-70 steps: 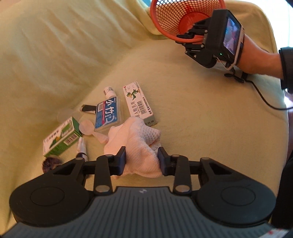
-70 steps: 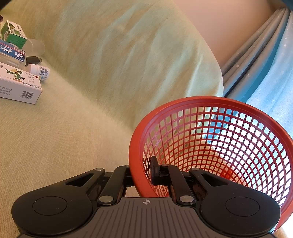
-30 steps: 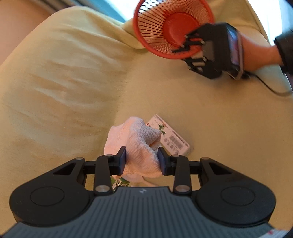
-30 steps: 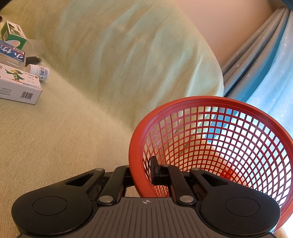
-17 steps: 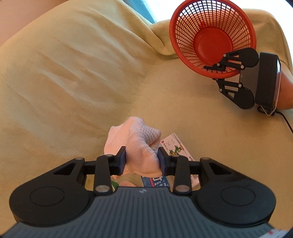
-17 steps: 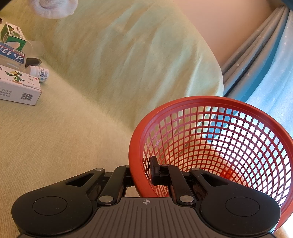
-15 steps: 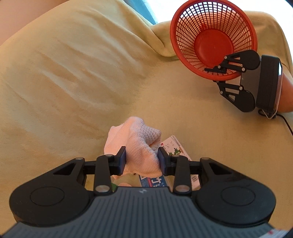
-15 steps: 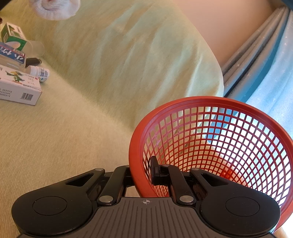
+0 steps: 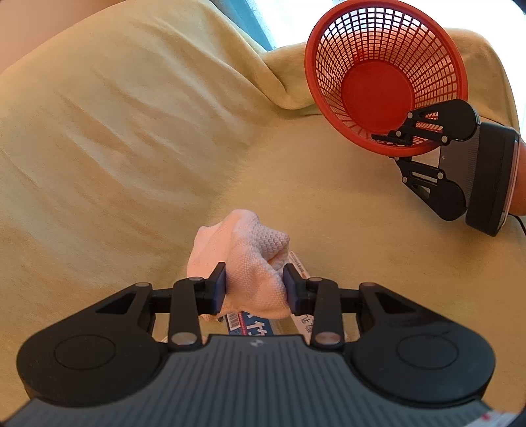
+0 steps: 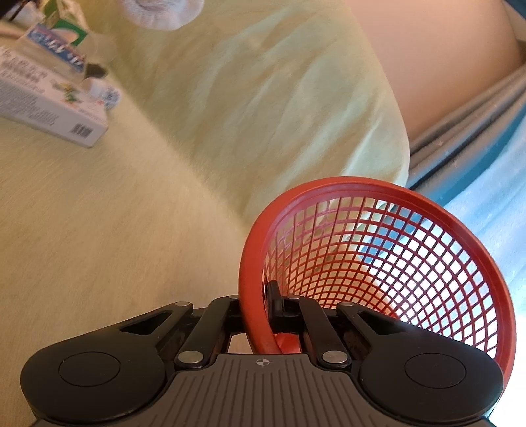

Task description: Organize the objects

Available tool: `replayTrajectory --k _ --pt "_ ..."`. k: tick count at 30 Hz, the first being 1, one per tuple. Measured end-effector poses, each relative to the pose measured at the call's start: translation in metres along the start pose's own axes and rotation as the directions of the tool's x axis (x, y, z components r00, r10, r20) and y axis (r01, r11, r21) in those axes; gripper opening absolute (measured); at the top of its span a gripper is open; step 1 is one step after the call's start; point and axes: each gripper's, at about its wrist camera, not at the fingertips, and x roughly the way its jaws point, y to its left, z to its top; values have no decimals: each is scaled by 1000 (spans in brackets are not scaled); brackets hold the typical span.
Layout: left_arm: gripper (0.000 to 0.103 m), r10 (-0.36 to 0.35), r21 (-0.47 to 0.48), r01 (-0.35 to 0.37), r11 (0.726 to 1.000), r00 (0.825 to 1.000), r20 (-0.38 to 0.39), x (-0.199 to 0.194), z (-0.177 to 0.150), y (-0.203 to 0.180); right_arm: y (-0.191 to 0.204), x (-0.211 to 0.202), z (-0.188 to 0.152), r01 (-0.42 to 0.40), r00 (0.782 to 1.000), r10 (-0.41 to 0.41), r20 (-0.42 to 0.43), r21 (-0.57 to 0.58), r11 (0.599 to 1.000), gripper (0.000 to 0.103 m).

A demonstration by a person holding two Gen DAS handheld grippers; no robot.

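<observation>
A crumpled white knitted cloth (image 9: 250,262) hangs above the couch, with my left gripper (image 9: 254,289) shut on it. In the right wrist view the cloth (image 10: 161,13) shows at the top edge. My right gripper (image 10: 259,312) is shut on the rim of the red mesh basket (image 10: 378,256), tilting it on its side. Seen from the left wrist, the basket (image 9: 384,75) sits at the upper right, its mouth turned toward the cloth, and the right gripper (image 9: 399,149) clamps its lower rim. A blue box (image 9: 253,323) and a white box (image 9: 300,266) lie under the cloth.
A yellow-green cover drapes the couch seat (image 9: 328,210) and backrest (image 9: 115,115). At the left in the right wrist view lie a white box (image 10: 49,111), a blue box (image 10: 56,46), a green box (image 10: 69,29) and a small bottle (image 10: 102,92). Curtains (image 10: 476,108) hang behind.
My left gripper has carried the cloth toward the basket, which now looks larger. The right gripper has rolled, tipping the basket more onto its side; the boxes slid further under the cloth.
</observation>
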Motion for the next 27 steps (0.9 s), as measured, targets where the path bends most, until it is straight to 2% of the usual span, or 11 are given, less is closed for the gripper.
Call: replayTrajectory --k 17,21,27 --pt "31 -45 18 43 999 996 79 -11 13 -29 5 -80 -6 39 989 -58 -137 -139 990 0" --pt "31 -48 24 46 999 995 90 -15 17 -34 18 -97 -24 0 982 -27 -187 -145 989 0" --pt "32 -38 79 27 996 989 142 -26 30 -32 32 -96 -25 -31 983 8 -183 -124 992 1"
